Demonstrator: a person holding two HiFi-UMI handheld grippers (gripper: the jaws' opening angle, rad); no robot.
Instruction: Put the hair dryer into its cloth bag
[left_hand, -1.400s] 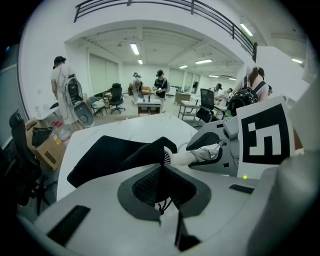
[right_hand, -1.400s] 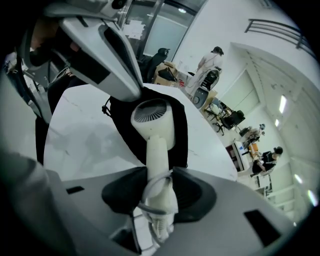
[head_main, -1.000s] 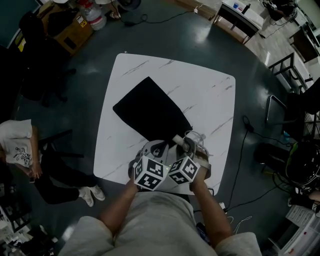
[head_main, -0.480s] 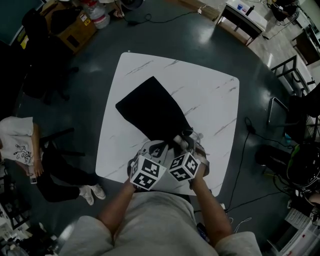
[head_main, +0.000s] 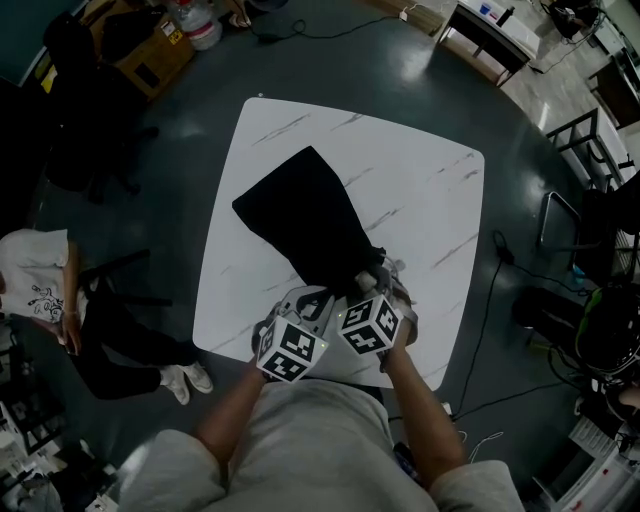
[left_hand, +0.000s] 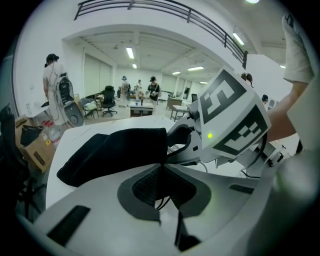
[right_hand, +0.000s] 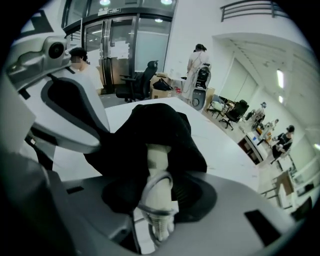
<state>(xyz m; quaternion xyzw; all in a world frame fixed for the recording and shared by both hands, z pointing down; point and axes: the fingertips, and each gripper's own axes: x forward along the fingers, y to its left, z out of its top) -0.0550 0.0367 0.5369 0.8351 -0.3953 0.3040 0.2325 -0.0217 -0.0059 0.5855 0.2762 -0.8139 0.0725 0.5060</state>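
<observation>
Swallowing most of the hair dryer (right_hand: 154, 159), the black cloth bag (head_main: 305, 225) lies on the white table (head_main: 425, 190), left gripper (left_hand: 161, 171) pinching its mouth edge, right gripper (right_hand: 159, 202) clamped on the dryer's protruding end.

One table (head_main: 430, 190). One black bag (head_main: 300, 215) on it. One dryer (right_hand: 159, 165). Two grippers: left gripper (left_hand: 161, 167), right gripper (right_hand: 155, 195). Two marker cubes: left cube (head_main: 290, 350), right cube (head_main: 367, 325). One seated person (head_main: 35, 285) at the left. One cardboard box (head_main: 150, 60) at the far left
</observation>
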